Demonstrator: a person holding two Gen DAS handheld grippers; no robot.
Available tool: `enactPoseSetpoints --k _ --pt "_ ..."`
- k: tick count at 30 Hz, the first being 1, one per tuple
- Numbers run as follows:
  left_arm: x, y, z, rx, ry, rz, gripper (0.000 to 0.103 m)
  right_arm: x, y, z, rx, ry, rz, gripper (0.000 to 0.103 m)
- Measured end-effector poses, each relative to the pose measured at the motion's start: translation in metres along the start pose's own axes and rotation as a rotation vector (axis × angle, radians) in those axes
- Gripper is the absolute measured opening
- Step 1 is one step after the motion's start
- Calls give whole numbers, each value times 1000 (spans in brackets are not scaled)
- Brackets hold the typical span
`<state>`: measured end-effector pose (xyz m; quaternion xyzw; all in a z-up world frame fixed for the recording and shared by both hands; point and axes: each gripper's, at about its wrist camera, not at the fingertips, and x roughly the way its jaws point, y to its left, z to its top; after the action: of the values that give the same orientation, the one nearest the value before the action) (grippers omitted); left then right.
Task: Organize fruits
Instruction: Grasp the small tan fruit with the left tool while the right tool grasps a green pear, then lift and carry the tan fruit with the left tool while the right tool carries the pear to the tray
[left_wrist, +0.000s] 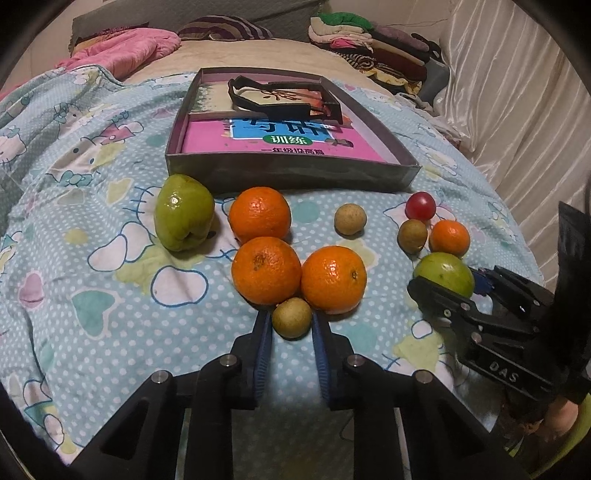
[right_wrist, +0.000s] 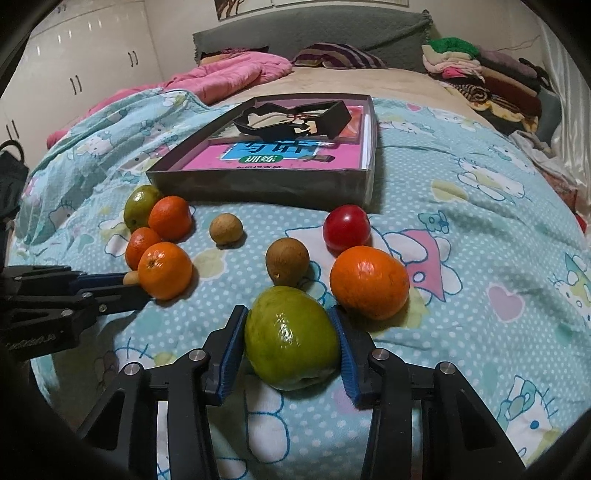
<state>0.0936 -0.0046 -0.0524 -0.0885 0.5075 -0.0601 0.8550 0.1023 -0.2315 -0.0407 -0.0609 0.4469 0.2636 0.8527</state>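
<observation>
Left wrist view looks down its own blue fingers, where the left gripper (left_wrist: 291, 325) has its jaws clamped on a small brown fruit (left_wrist: 291, 317) lying on the bed's blue cartoon quilt (left_wrist: 92, 258), just near of two touching oranges (left_wrist: 266, 271). That small fruit is nearly hidden in the right wrist view, only a sliver showing beside an orange at the tip of the left gripper (right_wrist: 129, 280). Only the left view shows the green pear-shaped fruit (left_wrist: 183, 212) at far left in full.

Right wrist view shows the right gripper (right_wrist: 291, 332) with its jaws pressed against both flanks of a large green fruit (right_wrist: 291, 338) resting on the quilt, near of a brown fruit (right_wrist: 287, 266), a red fruit (right_wrist: 346, 228) and an orange (right_wrist: 369, 282). It alone takes in the white cupboards (right_wrist: 74, 66) at far left.

Both grippers tilt steeply down at the quilt. Beyond the fruit lies a shallow dark box (left_wrist: 291, 173) holding a pink book (left_wrist: 280, 142).
</observation>
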Motion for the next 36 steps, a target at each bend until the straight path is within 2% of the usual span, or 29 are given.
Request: enactPoseSetpoints --k 8,15,27,36 --pt "-21 8 1 1 -16 -14 23 -22 -7 -10 53 -39 38 46" --pt "-46 19 14 -12 -73 -11 23 -36 -10 -6 78 -74 58 46" --pt "-43 32 65 -14 -105 31 23 -43 -10 31 54 -129 62 46" --pt "-17 32 106 14 -93 48 23 -20 -23 73 49 -134 64 46"
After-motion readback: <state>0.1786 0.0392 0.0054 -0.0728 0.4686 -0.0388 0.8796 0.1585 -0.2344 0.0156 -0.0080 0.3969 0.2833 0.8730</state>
